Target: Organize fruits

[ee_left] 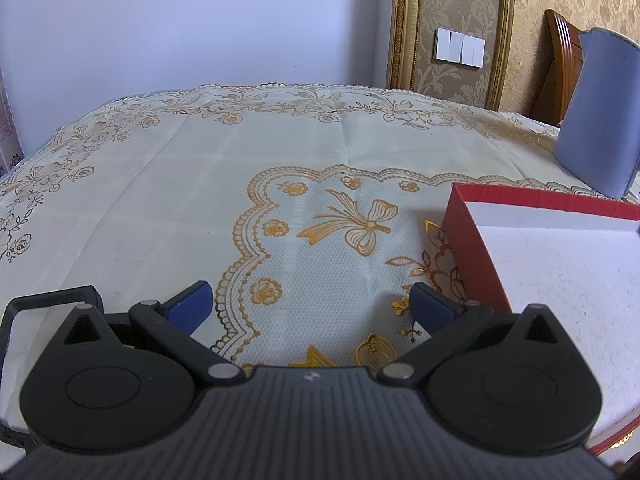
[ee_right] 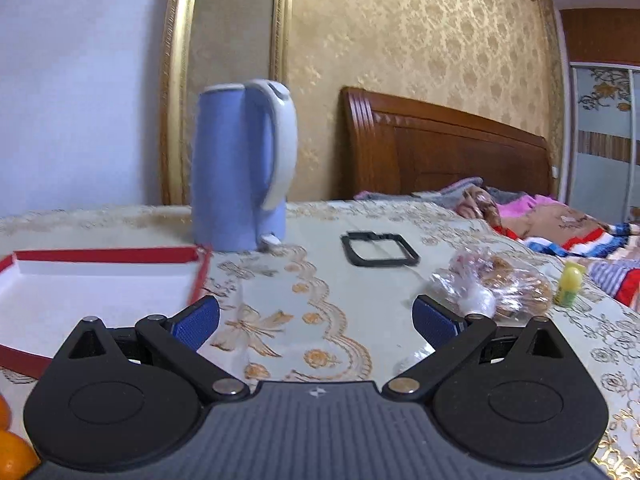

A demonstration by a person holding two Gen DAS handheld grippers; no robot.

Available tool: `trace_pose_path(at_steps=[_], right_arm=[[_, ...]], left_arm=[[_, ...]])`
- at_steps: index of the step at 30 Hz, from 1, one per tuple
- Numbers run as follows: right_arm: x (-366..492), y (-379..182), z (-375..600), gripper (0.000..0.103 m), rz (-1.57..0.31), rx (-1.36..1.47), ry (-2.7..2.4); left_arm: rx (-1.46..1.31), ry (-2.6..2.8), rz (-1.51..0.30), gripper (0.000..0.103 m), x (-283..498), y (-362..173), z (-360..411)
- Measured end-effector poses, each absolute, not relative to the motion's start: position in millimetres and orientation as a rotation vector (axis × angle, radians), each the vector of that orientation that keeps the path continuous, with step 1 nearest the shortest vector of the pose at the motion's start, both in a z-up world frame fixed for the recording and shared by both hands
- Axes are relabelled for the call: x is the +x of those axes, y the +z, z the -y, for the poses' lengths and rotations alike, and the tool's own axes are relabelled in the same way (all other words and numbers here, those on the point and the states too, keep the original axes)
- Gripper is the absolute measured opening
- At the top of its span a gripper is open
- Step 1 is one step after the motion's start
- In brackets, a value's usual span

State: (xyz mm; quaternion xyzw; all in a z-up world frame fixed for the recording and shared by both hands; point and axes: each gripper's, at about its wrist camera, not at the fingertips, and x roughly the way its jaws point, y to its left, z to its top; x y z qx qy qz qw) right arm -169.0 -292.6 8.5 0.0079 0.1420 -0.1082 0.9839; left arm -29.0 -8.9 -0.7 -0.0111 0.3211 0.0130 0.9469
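A shallow red box point(ee_left: 472, 236) with a white inside lies on the patterned tablecloth, to the right of my left gripper point(ee_left: 310, 304). That gripper is open with nothing between its blue pads, low over the cloth. In the right wrist view the same red box point(ee_right: 108, 255) sits at the left, and nothing lies in the part I can see. My right gripper point(ee_right: 316, 320) is open too, over bare cloth. Two orange fruits point(ee_right: 12, 452) peek in at the bottom left corner, mostly hidden behind the gripper body.
A blue kettle point(ee_right: 240, 168) with a white handle stands behind the box. A black rectangular frame point(ee_right: 378, 254) lies on the cloth, with a clear bag of brown items point(ee_right: 500, 284) and a small yellow bottle point(ee_right: 568, 284) to the right. A bed point(ee_right: 560, 220) is beyond the table.
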Motion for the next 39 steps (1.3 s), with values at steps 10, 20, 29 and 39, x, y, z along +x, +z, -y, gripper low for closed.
trace_pose_path(at_steps=[10, 20, 29, 39], right_arm=[[-177, 9, 303, 0.103, -0.246, 0.077, -0.261], [-167, 10, 298, 0.103, -0.296, 0.041, -0.266], [-166, 8, 298, 0.103, -0.3, 0.044, -0.264], [-166, 9, 300, 0.103, -0.297, 0.049, -0.261]], left_arm=[[-0.035, 0.022, -0.65, 0.103, -29, 0, 9], [-0.023, 0.024, -0.652, 0.103, -32, 0, 1], [-0.023, 0.024, -0.652, 0.103, -33, 0, 0], [-0.023, 0.025, -0.652, 0.103, -32, 0, 2]])
